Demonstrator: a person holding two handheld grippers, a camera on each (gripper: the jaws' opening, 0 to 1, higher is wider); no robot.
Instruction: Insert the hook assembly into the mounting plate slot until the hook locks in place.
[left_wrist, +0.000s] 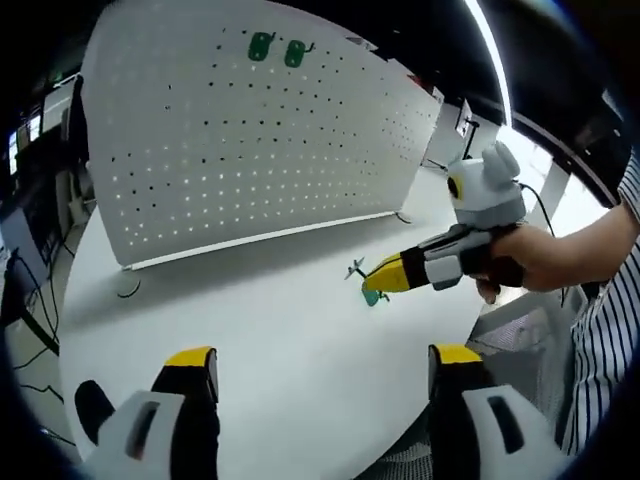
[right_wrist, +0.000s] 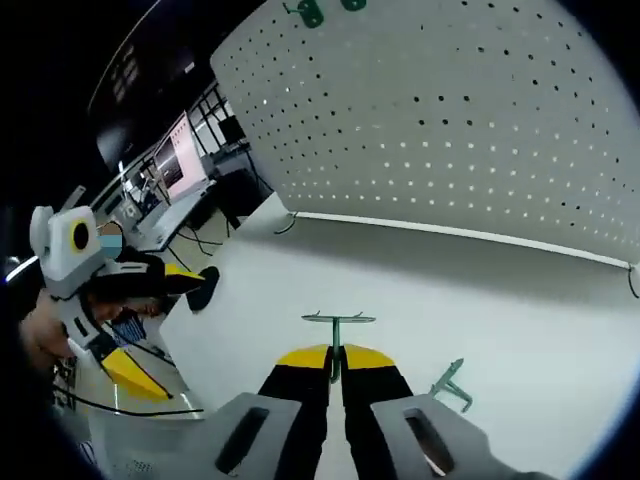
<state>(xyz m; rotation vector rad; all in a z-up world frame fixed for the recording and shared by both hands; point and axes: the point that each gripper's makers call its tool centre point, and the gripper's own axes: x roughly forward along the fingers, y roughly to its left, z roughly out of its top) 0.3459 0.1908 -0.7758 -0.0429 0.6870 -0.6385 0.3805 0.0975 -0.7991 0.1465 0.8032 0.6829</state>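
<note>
Now the right gripper (right_wrist: 335, 362) pinches a green hook (right_wrist: 337, 330) at lower centre, ready for the pegboard (right_wrist: 470, 130), while the left gripper (left_wrist: 325, 362) waits wide open, empty.

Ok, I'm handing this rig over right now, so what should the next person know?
Right gripper: shut on a green hook, just above the white table.
Left gripper: open, holding nothing, low over the table.
A second green hook lies on the table beside the right gripper.
Two green hooks already hang near the top of the white pegboard.
Left: carry the held hook to the pegboard, push it in until it locks.
</note>
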